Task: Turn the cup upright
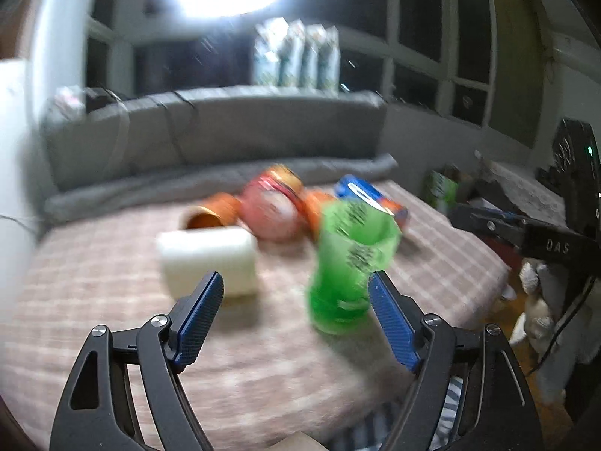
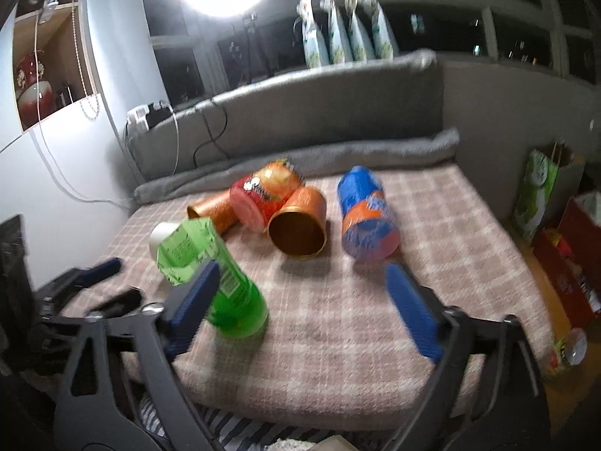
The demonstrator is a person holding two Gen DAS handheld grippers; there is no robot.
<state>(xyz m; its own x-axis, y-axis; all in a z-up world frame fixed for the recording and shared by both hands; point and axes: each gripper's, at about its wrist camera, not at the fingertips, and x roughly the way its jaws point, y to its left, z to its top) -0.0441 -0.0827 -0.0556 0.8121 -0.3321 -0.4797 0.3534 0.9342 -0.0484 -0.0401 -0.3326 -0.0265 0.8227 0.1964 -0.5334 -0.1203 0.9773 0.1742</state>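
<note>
A green translucent cup (image 1: pixel 349 267) stands tilted on its base on the pink checked cloth (image 1: pixel 112 293), mouth up and leaning; it is blurred by motion. It also shows in the right wrist view (image 2: pixel 210 274), leaning to the left. My left gripper (image 1: pixel 296 300) is open, its right finger (image 1: pixel 390 319) beside the cup's base. My right gripper (image 2: pixel 300 293) is open, its left finger (image 2: pixel 195 300) in front of the cup. Whether either finger touches the cup is unclear.
A white cup (image 1: pixel 208 259) lies on its side left of the green one. Behind lie two orange cups (image 2: pixel 300 221), a red cup (image 2: pixel 263 195) and a blue-orange cup (image 2: pixel 366 214). A grey sofa back (image 2: pixel 300 112) lies behind. The cloth's edge drops off at right.
</note>
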